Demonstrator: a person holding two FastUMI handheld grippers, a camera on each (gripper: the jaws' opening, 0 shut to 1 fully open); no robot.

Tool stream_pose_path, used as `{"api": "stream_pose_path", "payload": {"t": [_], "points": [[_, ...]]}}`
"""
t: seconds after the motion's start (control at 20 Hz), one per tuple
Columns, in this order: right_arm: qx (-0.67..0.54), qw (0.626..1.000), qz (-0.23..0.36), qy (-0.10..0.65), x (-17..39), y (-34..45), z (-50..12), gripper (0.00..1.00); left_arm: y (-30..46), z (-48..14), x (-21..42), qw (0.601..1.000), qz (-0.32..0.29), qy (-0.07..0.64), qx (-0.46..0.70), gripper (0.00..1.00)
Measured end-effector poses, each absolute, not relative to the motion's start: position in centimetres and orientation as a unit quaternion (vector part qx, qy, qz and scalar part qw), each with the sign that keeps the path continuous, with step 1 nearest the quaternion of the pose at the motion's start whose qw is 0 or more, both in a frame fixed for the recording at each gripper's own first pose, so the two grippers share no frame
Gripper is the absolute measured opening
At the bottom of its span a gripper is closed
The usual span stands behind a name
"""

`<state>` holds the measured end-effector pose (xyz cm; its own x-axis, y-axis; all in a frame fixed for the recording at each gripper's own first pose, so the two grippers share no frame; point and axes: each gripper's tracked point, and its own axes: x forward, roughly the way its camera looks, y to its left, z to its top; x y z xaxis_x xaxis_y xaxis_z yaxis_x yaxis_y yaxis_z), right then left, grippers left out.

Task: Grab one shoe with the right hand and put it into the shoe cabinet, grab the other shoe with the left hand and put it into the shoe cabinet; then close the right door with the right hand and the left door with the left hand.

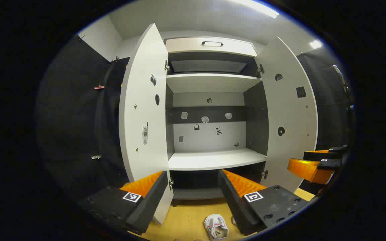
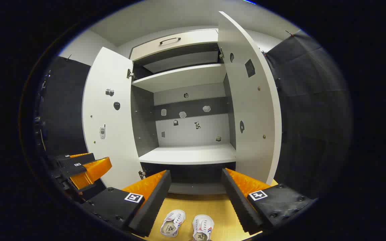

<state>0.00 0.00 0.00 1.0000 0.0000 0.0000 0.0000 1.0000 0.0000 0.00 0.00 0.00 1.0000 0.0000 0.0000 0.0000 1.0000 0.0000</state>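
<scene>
We see a tall white shoe cabinet with dark inner side walls standing wide open in front of both tools. Its left door and right door swing outward toward us, each dotted with small picture stickers, and more stickers sit on the back wall. The wide white middle shelf is bare, as is the shelf above it. A closed drawer with a dark bar handle tops the cabinet.

In the left gripper view, our left tool is spread wide with nothing between its fingers, and it points at the cabinet's lower opening. One small white shoe with red and blue stripes lies on the pale wooden floor just below that tool, close by the right-hand finger. The other tool shows farther off at the right edge.

In the right gripper view, our right tool is likewise fully parted and holds nothing. Both white shoes lie side by side on the floor between its fingers and near the bottom edge: the left one slightly angled, the right one just beside it, openings facing up. Neither shoe touches the cabinet.
</scene>
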Motion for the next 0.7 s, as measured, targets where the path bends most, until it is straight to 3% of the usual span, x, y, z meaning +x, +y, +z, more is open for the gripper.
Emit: {"api": "stream_pose_path", "payload": {"t": [0.3, 0.7], "points": [[-0.01, 1.0, -0.021, 0.0, -0.5, 0.4, -0.2, 0.98, 0.8, -0.5, -0.8, 1.0, -0.015, -0.006, 0.004, 0.95], [-0.015, 1.0, 0.001, 0.007, -1.9, 1.1, -1.4, 0.98, 0.4, -1.3, -2.5, 0.999, -0.004, 0.009, -0.035, 0.95]]}}
